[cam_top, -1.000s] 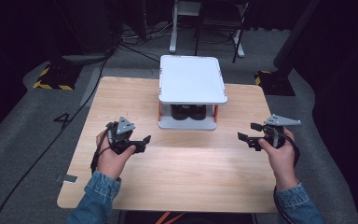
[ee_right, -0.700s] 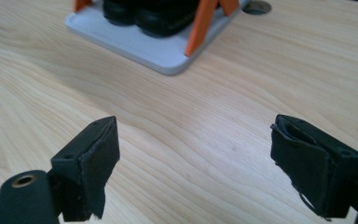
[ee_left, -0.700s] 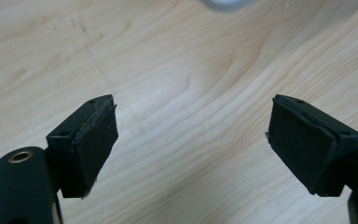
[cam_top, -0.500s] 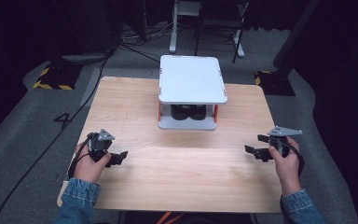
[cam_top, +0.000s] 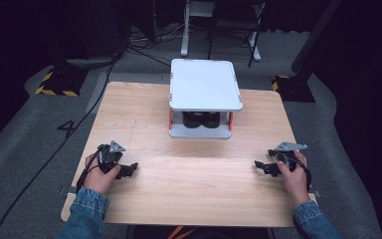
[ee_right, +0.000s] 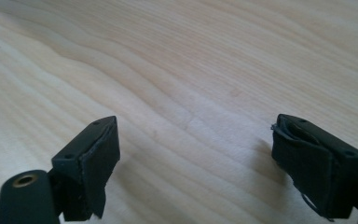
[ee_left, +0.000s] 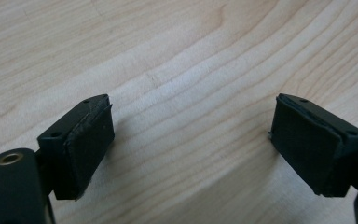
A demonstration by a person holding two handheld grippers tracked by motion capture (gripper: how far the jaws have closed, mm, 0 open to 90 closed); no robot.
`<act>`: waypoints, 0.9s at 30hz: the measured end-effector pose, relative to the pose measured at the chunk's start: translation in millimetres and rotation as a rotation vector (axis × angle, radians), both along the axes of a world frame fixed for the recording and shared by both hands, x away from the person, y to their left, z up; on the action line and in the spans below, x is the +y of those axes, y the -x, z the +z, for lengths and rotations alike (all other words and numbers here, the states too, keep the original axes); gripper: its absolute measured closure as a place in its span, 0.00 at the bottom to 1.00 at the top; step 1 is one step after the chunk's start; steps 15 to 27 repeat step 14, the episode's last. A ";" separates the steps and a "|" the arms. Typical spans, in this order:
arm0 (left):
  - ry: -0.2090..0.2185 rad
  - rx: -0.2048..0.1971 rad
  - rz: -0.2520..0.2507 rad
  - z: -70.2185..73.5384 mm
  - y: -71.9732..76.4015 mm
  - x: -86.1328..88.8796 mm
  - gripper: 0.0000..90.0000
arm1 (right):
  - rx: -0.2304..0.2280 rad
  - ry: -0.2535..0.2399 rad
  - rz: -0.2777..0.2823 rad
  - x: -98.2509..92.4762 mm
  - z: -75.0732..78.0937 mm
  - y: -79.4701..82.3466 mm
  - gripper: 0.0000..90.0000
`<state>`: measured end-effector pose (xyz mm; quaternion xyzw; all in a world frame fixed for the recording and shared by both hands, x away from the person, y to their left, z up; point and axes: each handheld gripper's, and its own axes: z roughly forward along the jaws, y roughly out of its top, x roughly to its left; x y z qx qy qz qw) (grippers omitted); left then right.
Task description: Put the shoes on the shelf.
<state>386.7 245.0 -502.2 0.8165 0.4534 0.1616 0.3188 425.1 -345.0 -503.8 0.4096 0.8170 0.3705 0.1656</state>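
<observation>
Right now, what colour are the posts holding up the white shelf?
Orange posts under the white shelf; high view shows them best.

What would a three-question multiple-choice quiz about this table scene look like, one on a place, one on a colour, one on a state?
1. Where does the two-level stand sit on the wooden table?
A. At the far middle
B. At the near left corner
C. Between the hands at the near edge

2. What colour are the stand's posts?
A. Blue
B. Orange
C. Green

3. How do the jaws of the left gripper stand?
A. Clamped on a cup
B. Pressed shut on each other
C. Wide apart with nothing between

Answers: 1 A, in the high view the stand is centred toward the far edge, beyond both grippers. 2 B, orange posts show between its white top and lower shelf. 3 C, the left gripper view shows bare wood between the two pads, and the jaws have just been opening.
</observation>
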 end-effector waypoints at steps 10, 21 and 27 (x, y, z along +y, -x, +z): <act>-0.008 -0.003 0.026 -3.6 -8.9 2.0 0.00 | 0.015 0.060 -0.058 8.9 -2.1 -7.8 0.00; -0.002 0.001 0.030 -3.8 -10.7 2.5 0.00 | 0.015 0.059 -0.060 9.1 -2.1 -7.9 0.00; -0.002 0.001 0.030 -3.8 -10.7 2.5 0.00 | 0.015 0.059 -0.060 9.1 -2.1 -7.9 0.00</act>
